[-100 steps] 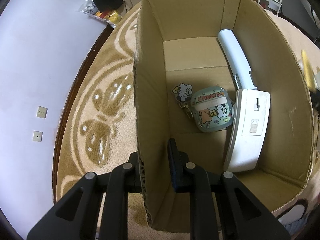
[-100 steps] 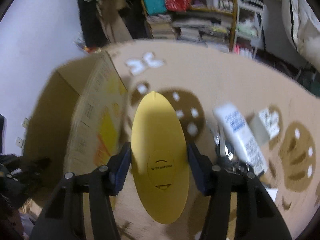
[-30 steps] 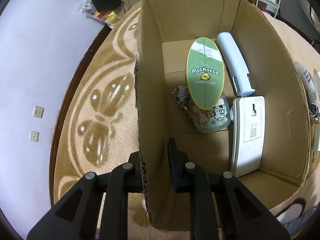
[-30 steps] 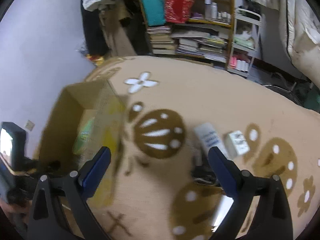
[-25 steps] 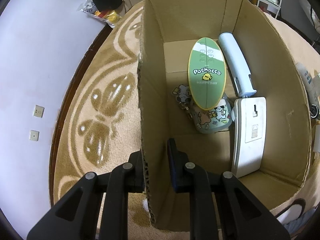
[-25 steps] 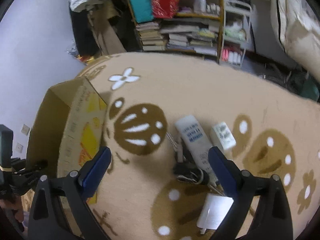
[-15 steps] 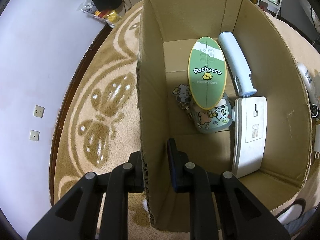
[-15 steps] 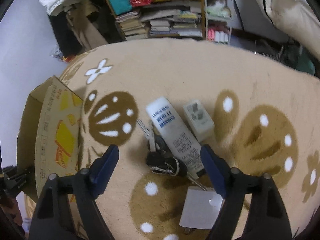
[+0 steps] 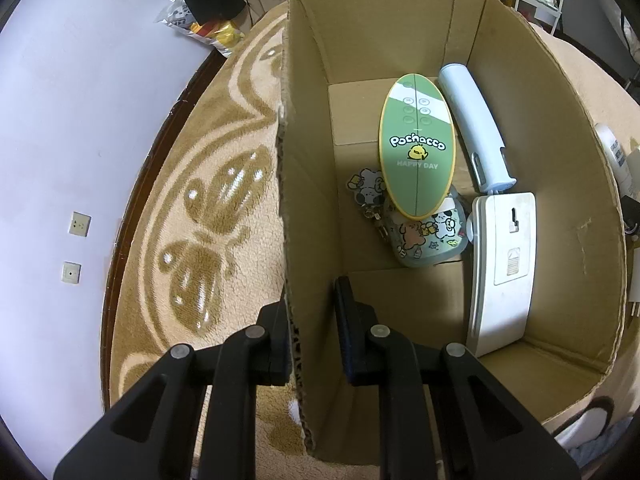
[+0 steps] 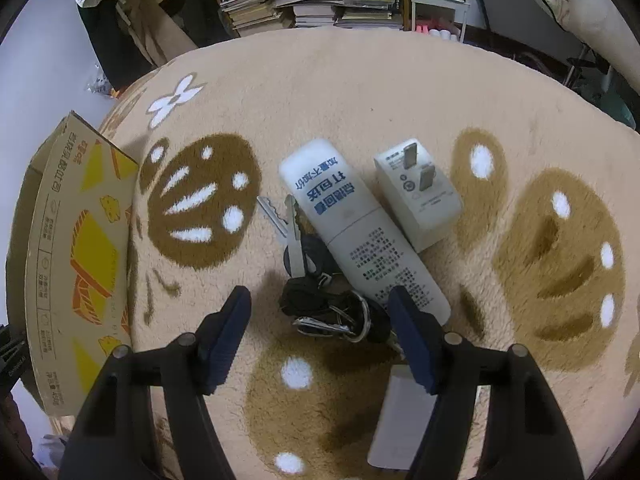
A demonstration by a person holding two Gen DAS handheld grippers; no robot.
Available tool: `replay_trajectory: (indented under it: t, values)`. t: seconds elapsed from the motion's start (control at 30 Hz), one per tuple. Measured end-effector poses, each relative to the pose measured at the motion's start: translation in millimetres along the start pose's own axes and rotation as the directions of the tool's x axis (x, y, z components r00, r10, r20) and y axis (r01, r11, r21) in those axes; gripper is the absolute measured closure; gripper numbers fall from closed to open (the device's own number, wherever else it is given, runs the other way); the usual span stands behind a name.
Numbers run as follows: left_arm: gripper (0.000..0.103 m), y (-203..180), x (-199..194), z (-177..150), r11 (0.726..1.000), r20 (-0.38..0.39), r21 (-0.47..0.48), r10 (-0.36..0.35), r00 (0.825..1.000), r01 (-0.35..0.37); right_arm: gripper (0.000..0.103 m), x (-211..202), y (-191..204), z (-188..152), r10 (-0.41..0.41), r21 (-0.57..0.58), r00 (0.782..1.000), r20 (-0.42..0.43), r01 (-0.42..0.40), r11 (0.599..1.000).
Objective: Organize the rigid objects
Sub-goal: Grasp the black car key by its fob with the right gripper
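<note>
My left gripper (image 9: 316, 304) is shut on the near left wall of the open cardboard box (image 9: 304, 184). Inside the box lie a green oval Pochacco case (image 9: 416, 152), a pale blue handle (image 9: 472, 124), a white flat device (image 9: 502, 264), a cartoon pouch (image 9: 428, 240) and a charm (image 9: 366, 188). My right gripper (image 10: 320, 312) is open, low over a bunch of keys (image 10: 328, 304) on the rug. A white tube (image 10: 360, 232) and a white plug adapter (image 10: 420, 196) lie just beyond the keys.
The box's printed outer side (image 10: 76, 252) stands at the left of the right wrist view. A white flat card (image 10: 400, 424) lies under my right finger. Shelves of books (image 10: 320, 0) stand beyond the rug. A wall with sockets (image 9: 76, 244) is left of the box.
The yellow-backed oval case left my right gripper and now lies green side up in the box. My right gripper opened, swung right and came down over the keys. The left gripper stayed put.
</note>
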State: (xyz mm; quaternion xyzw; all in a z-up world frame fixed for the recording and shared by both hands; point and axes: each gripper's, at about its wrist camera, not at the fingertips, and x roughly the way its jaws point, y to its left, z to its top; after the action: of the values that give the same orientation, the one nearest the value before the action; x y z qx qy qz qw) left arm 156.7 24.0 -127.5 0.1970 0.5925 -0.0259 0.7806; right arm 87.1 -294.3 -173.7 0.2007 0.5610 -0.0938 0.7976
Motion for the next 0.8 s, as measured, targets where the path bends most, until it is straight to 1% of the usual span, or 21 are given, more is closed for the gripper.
replay_trajectory:
  t: [0.13, 0.27, 0.3, 0.33, 0.4, 0.43, 0.5, 0.57, 0.63, 0.73, 0.8]
  values:
    - [0.086, 0, 0, 0, 1.0, -0.001, 0.001, 0.001, 1.0, -0.001, 0.027, -2, -3, 0, 0.023, 0.021, 1.0, -0.004, -0.023, 1.0]
    - [0.086, 0, 0, 0, 1.0, -0.001, -0.001, -0.003, 1.0, 0.003, 0.028, 0, 0, -1, 0.033, 0.016, 0.999, -0.022, -0.033, 0.999]
    - [0.086, 0, 0, 0, 1.0, -0.001, -0.001, -0.002, 1.0, 0.002, 0.029, 1, 0, -1, 0.049, 0.024, 0.998, -0.035, -0.048, 0.999]
    - [0.086, 0, -1, 0, 1.0, -0.001, 0.0, 0.0, 1.0, 0.0, 0.03, 3, 0, -2, 0.067, 0.037, 0.996, -0.051, -0.065, 0.997]
    - [0.086, 1, 0, -1, 1.0, 0.0, 0.001, -0.001, 1.0, 0.001, 0.04, 8, -1, -3, 0.086, 0.053, 0.994, -0.062, -0.082, 0.995]
    - [0.086, 1, -1, -1, 1.0, 0.0, 0.0, -0.001, 1.0, 0.001, 0.041, 11, -3, -3, 0.087, 0.065, 0.994, -0.06, -0.083, 0.994]
    - [0.086, 0, 0, -1, 1.0, -0.001, -0.002, -0.003, 1.0, 0.003, 0.048, 14, -5, -2, 0.1, 0.087, 0.994, -0.05, -0.095, 0.992]
    - [0.086, 1, 0, -1, 1.0, 0.0, -0.001, -0.003, 1.0, 0.003, 0.048, 19, -4, -3, 0.121, 0.105, 0.992, -0.046, -0.116, 0.988]
    - [0.086, 1, 0, -1, 1.0, -0.001, -0.001, -0.002, 1.0, 0.002, 0.047, 22, 0, -3, 0.107, 0.083, 0.993, -0.047, -0.103, 0.991]
    - [0.086, 0, 0, -1, 1.0, -0.001, 0.002, 0.001, 1.0, -0.001, 0.045, 28, 14, -3, 0.062, 0.021, 0.997, -0.054, -0.061, 0.998]
    - [0.086, 0, -1, 0, 1.0, 0.001, 0.005, 0.004, 1.0, -0.004, 0.045, 30, 16, -4, 0.051, 0.02, 0.998, -0.046, -0.05, 0.999]
